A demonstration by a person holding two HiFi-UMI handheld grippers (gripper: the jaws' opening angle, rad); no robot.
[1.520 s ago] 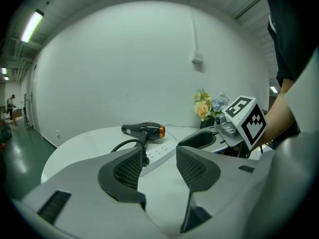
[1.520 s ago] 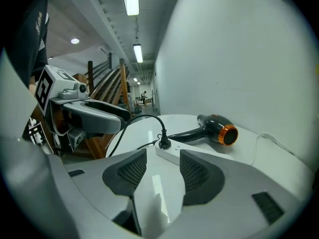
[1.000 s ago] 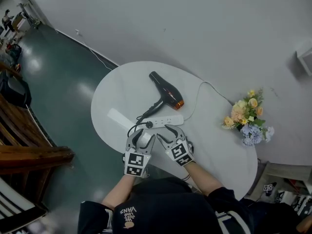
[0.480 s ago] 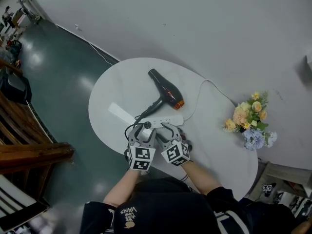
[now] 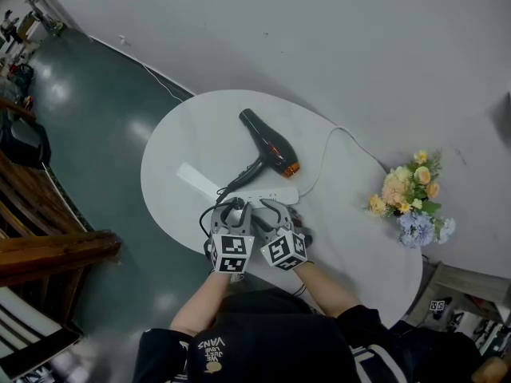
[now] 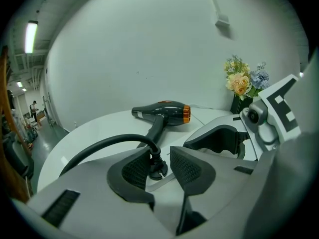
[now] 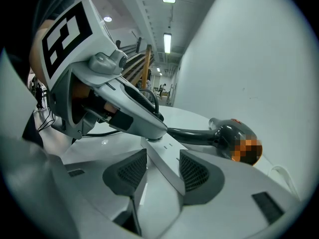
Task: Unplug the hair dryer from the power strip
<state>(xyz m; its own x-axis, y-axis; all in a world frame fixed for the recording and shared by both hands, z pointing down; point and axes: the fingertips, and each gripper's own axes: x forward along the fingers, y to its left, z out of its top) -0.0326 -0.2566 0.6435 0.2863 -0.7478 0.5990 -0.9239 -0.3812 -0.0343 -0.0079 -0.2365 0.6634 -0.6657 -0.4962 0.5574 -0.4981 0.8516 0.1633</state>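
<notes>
Two grippers sit side by side at the near edge of the table (image 5: 184, 134), their marker cubes covering the hands from above. The left gripper (image 6: 160, 157) has just been closing its fingers. They are now part open around the one black plug (image 6: 156, 167). The left pad is at the plug and a sliver of gap shows on the right, so nothing is gripped. The right gripper (image 7: 163, 157) has its fingers part open astride the single white strip (image 7: 167, 168); whether they pinch it I cannot tell. From above, the grippers mostly hide the plug and the strip's left end. The plug sits in the strip, and its cord (image 6: 107, 146) loops left, then runs far to the one dryer (image 5: 267, 144), which lies on its side mid-table. A white bar (image 5: 196, 182) lies left of the strip. At the right is one bunch of flowers (image 5: 407, 194), its vase half hidden behind the right gripper in the left gripper view.
</notes>
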